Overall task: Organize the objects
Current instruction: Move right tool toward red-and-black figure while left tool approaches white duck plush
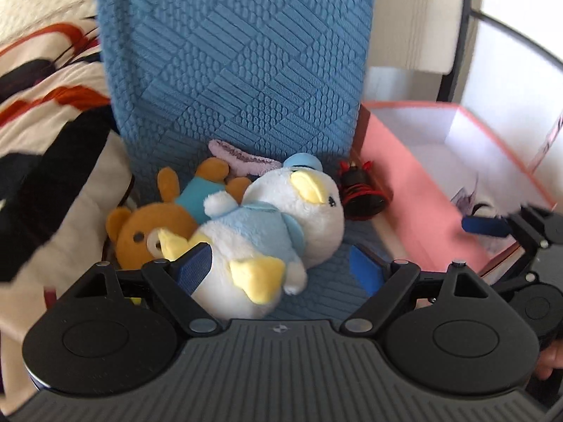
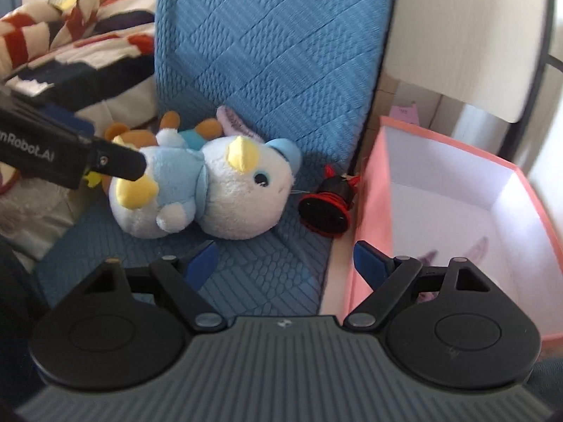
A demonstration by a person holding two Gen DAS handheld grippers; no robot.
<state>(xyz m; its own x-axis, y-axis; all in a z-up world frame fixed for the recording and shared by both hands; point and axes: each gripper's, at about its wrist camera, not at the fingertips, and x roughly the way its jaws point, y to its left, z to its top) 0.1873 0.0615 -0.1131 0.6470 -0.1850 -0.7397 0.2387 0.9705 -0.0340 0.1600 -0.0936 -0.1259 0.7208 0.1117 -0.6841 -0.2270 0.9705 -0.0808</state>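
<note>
A white and light-blue plush duck (image 1: 267, 221) lies on a blue textured mat (image 1: 239, 70); it also shows in the right wrist view (image 2: 211, 193). A brown plush bear (image 1: 151, 232) lies behind it, with a lilac plush piece (image 1: 242, 158) further back. A black and red toy (image 1: 362, 193) sits by the pink box (image 1: 415, 190). My left gripper (image 1: 281, 267) is open, its jaws either side of the duck's lower body. My right gripper (image 2: 285, 263) is open and empty over the mat edge beside the pink box (image 2: 373, 183).
A patterned red, black and white blanket (image 1: 45, 161) lies left of the mat. The pink box's white interior (image 2: 457, 204) holds a small lilac item (image 2: 429, 256). White furniture (image 2: 457, 35) stands behind the box.
</note>
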